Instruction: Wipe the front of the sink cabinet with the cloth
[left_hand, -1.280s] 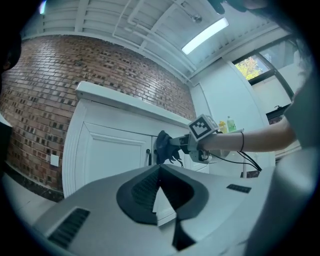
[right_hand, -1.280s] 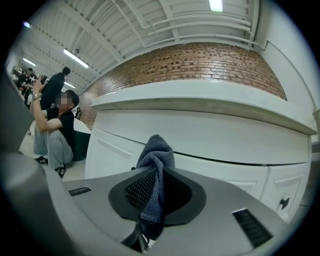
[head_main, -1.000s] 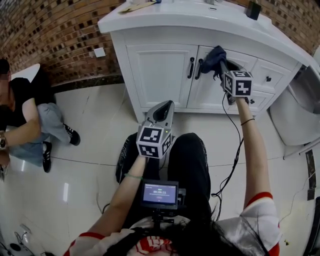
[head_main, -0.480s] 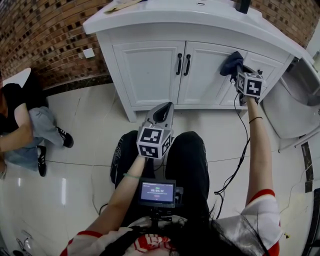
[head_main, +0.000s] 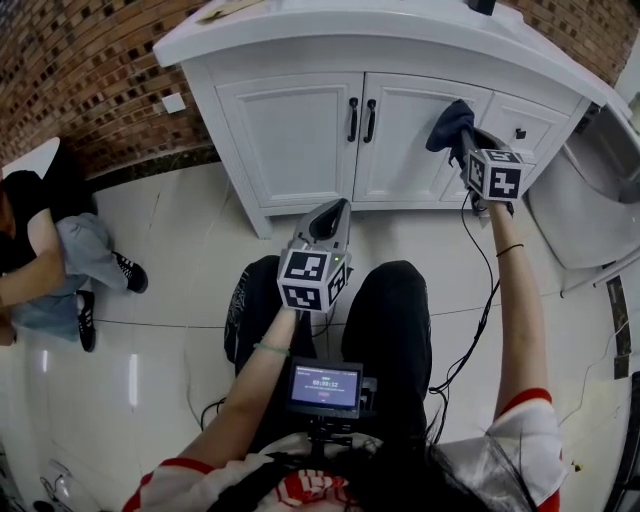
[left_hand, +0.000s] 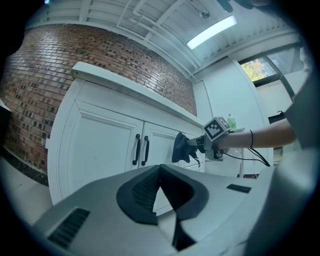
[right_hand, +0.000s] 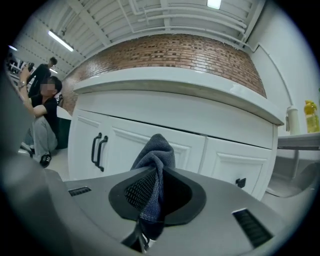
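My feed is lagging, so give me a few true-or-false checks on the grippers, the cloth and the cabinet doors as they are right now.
1. The right gripper is clamped on the cloth. True.
2. The left gripper holds a second cloth. False: its jaws are shut on nothing.
3. Both doors of the sink cabinet are closed. True.
4. The cloth is at the left door. False: it is at the right door, to the right of the black handles.
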